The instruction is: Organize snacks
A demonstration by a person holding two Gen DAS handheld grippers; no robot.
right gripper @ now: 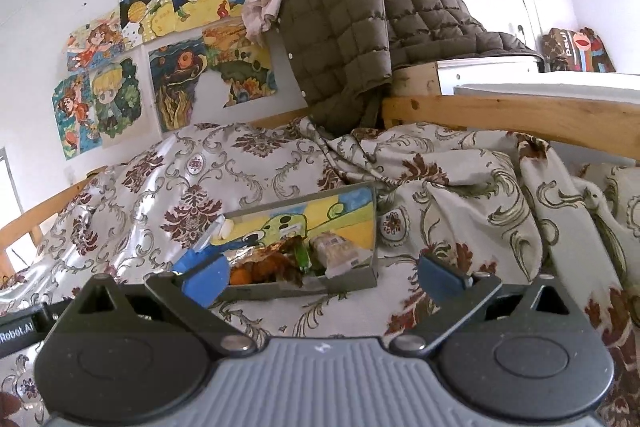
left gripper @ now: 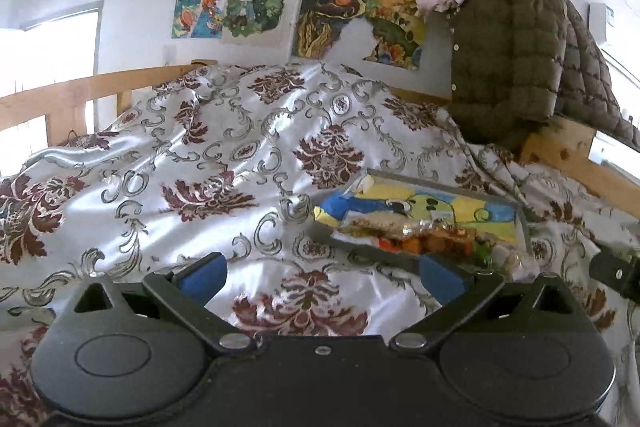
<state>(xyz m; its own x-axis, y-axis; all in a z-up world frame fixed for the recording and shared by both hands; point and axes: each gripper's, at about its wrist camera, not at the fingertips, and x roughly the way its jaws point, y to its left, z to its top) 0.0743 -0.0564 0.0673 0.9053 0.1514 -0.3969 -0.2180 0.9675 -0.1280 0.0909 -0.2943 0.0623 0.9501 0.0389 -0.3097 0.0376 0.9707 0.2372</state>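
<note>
The right gripper (right gripper: 322,277) is held with its blue-padded jaws spread wide and nothing pressed between them, just short of a shallow grey tray (right gripper: 374,227). The left gripper (left gripper: 322,275) is likewise held wide apart and empty above the patterned bedspread (left gripper: 224,163). The tray, lined with a bright cartoon picture, is laid flat on the bedspread, and wrapped snacks (right gripper: 280,261) are heaped along its near edge. Behind it, an olive quilted jacket (right gripper: 344,27) is draped over the wooden bed frame (right gripper: 520,115), and children's paintings (right gripper: 176,47) are pinned to the white wall.
</note>
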